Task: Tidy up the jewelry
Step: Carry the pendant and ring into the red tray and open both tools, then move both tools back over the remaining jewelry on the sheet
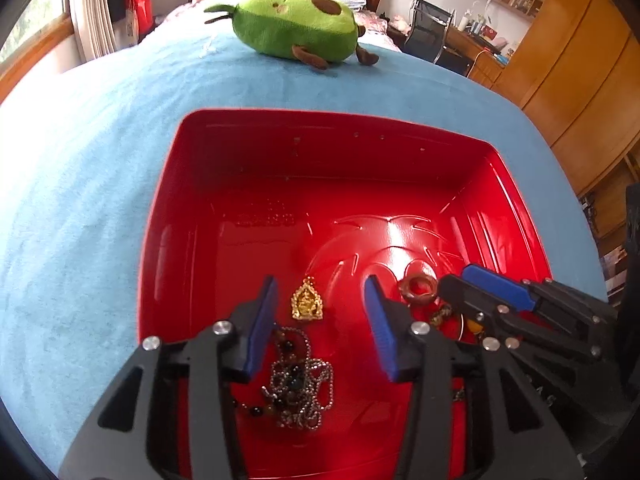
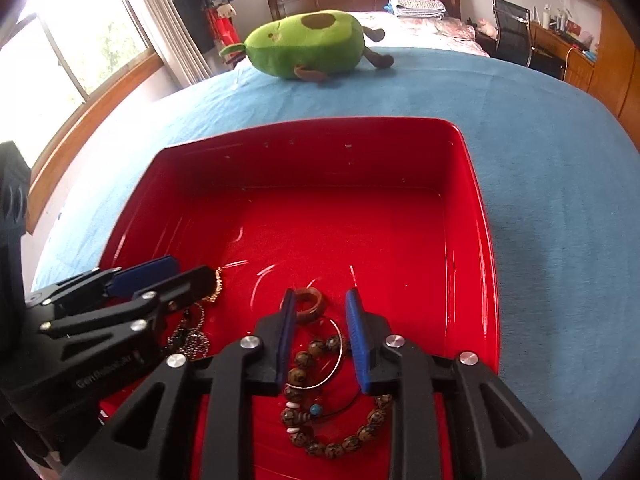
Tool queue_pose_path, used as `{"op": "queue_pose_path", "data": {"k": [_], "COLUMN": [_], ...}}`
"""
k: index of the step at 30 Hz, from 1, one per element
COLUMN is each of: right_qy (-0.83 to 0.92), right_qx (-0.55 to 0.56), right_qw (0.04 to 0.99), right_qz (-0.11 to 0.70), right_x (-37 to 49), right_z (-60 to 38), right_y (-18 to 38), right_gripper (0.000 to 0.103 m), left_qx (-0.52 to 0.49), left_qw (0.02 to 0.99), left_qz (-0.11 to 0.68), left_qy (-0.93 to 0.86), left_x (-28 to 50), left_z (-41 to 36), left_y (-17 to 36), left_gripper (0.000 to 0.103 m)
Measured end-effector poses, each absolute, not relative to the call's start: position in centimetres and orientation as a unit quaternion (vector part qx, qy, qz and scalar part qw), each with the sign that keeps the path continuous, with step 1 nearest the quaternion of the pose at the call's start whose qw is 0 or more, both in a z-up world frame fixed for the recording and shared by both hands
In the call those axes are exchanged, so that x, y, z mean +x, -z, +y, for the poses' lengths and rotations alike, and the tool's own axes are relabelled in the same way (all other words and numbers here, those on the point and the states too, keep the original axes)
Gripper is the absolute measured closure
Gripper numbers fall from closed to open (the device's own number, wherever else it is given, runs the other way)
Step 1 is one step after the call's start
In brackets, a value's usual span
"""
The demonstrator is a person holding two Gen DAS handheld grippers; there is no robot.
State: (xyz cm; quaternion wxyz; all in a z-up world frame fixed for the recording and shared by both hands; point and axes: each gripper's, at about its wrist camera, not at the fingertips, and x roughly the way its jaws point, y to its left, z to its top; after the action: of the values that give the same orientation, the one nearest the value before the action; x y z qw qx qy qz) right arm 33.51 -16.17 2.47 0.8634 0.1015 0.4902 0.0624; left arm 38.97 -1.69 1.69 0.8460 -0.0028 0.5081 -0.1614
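Note:
A red tray [image 1: 168, 184] lies on a blue bedspread and also shows in the right wrist view [image 2: 480, 216]. In it are a gold pendant [image 1: 307, 301], a tangled silver ball chain with dark beads [image 1: 298, 390], a brown wooden ring [image 1: 419, 287] [image 2: 309, 305], a brown bead bracelet [image 2: 340, 436] and a thin silver hoop [image 2: 332, 360]. My left gripper [image 1: 322, 304] is open and empty over the pendant and chain. My right gripper [image 2: 320, 312] is open and empty over the ring and bracelet.
A green avocado plush [image 1: 296, 28] [image 2: 308, 44] lies on the bedspread [image 1: 80, 184] beyond the tray. A wooden wardrobe [image 1: 580, 72], a desk and a black chair [image 1: 432, 32] stand at the right. A window [image 2: 60, 52] is at the left.

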Motion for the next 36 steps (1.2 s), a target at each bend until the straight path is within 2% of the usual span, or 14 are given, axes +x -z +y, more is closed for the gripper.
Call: {"op": "queue_pose_path", "data": {"k": [5, 7, 10, 11, 13, 14, 16, 18, 21, 36], "right_qy": [-0.056, -0.051, -0.039, -0.038, -0.036, -0.036, -0.034, -0.026, -0.020, -0.003], "right_qx": [0.095, 0.092, 0.080, 0.076, 0.071, 0.070, 0.064, 0.056, 0.054, 0.036], "right_qw": [0.874, 0.880, 0.890, 0.893, 0.897, 0.899, 0.904, 0.910, 0.915, 0.925], "right_qz": [0.474, 0.464, 0.448, 0.442, 0.435, 0.431, 0.421, 0.410, 0.400, 0.379], "right_x": [32.7, 32.1, 31.2, 30.8, 30.2, 29.9, 29.0, 27.8, 26.2, 16.6], "right_z": [-16.4, -16.6, -16.6, -16.6, -16.5, -16.4, -16.3, -16.2, -16.3, -16.3], "right_y": [-3.7, -4.3, -5.4, -5.8, -6.4, -6.8, -7.5, -8.3, -9.1, -10.8], "right_gripper": [0.074, 0.071, 0.061, 0.057, 0.051, 0.047, 0.034, 0.019, 0.006, 0.004], "left_qx": [-0.005, -0.004, -0.004, -0.004, -0.005, -0.005, -0.003, -0.002, -0.004, 0.026], "left_qw": [0.854, 0.865, 0.876, 0.879, 0.887, 0.890, 0.897, 0.901, 0.907, 0.928], "left_qz": [0.496, 0.480, 0.462, 0.457, 0.443, 0.436, 0.424, 0.414, 0.401, 0.361], "left_qy": [0.156, 0.146, 0.138, 0.137, 0.134, 0.131, 0.129, 0.129, 0.127, 0.091], "left_x": [38.1, 37.7, 36.8, 36.5, 35.6, 35.1, 33.9, 32.8, 30.5, 18.9], "left_z": [-1.2, -0.8, -0.3, -0.1, 0.3, 0.4, 0.6, 0.9, 1.6, 5.9], "left_y": [-2.9, -3.7, -5.1, -5.5, -6.5, -6.9, -7.8, -8.5, -9.8, -11.5], "left_gripper": [0.053, 0.046, 0.041, 0.040, 0.029, 0.027, 0.016, 0.014, 0.011, 0.010]}}
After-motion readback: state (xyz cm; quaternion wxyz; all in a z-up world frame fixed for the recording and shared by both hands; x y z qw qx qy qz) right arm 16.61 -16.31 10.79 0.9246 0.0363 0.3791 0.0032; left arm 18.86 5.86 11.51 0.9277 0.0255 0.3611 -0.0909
